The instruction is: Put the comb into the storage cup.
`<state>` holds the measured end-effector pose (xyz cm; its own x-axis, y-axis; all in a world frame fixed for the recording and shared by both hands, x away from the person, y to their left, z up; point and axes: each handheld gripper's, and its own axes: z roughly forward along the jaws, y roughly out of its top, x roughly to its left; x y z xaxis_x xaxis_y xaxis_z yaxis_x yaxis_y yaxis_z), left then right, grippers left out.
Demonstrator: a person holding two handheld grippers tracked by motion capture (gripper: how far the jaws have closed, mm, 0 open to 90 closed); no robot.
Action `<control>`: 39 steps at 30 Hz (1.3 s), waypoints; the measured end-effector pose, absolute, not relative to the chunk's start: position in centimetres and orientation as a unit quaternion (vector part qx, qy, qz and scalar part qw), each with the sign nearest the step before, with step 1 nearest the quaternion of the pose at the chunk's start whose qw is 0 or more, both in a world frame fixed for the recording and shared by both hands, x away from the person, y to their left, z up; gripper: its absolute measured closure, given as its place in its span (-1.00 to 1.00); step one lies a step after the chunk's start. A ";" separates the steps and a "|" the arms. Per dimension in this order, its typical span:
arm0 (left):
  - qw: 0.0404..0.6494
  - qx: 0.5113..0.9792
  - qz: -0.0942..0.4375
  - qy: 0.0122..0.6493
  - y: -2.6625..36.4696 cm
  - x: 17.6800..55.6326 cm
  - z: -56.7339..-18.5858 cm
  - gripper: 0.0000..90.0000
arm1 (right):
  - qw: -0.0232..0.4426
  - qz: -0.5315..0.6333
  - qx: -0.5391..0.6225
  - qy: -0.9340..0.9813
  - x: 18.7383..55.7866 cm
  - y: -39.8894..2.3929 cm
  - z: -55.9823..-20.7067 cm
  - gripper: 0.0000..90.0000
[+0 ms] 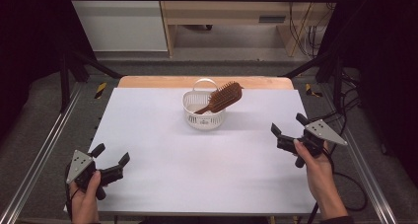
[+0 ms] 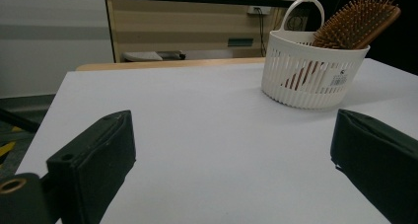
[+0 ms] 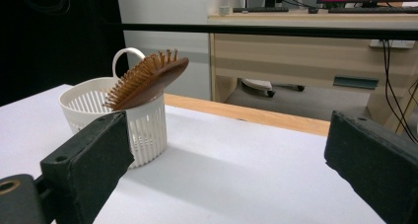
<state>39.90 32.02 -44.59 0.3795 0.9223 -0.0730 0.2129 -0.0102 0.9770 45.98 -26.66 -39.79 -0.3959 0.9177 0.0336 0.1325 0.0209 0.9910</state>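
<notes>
Right now I hold both grippers low with jaws spread wide and empty: left gripper (image 1: 109, 161) near the counter's (image 1: 162, 150) front left corner, right gripper (image 1: 288, 130) by its right edge. Ahead, mid-counter toward the far edge, the white basket (image 1: 203, 110) holds a wooden hairbrush (image 1: 223, 96), handle down, head tilted up rightward. My right gripper sits nearer; open counter lies between.

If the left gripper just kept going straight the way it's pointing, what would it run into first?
Probably nothing nearby. The left gripper, jaws open, points across bare white table; the white slotted plastic basket holding the brown wooden hairbrush sits right of its line, though depth is unclear.
</notes>
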 end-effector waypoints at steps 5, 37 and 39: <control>0.542 0.632 0.328 0.446 32.0 39.9 -44.5 -0.93 | 0.354 0.554 0.423 0.623 45.6 -26.9 -40.4 -0.91; 0.558 0.635 0.334 0.417 31.2 39.8 -44.2 -0.95 | 0.321 0.561 0.398 0.651 43.4 -26.0 -44.4 -0.90; 0.560 0.634 0.332 0.416 31.1 39.8 -44.2 -0.95 | 0.318 0.560 0.394 0.656 43.4 -25.8 -44.6 -0.90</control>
<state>39.76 31.12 -44.16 0.4324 0.9006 -0.0448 0.1561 -0.0258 0.9874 43.43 -25.83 -44.56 -0.4872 0.8729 0.0249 0.1607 0.0616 0.9851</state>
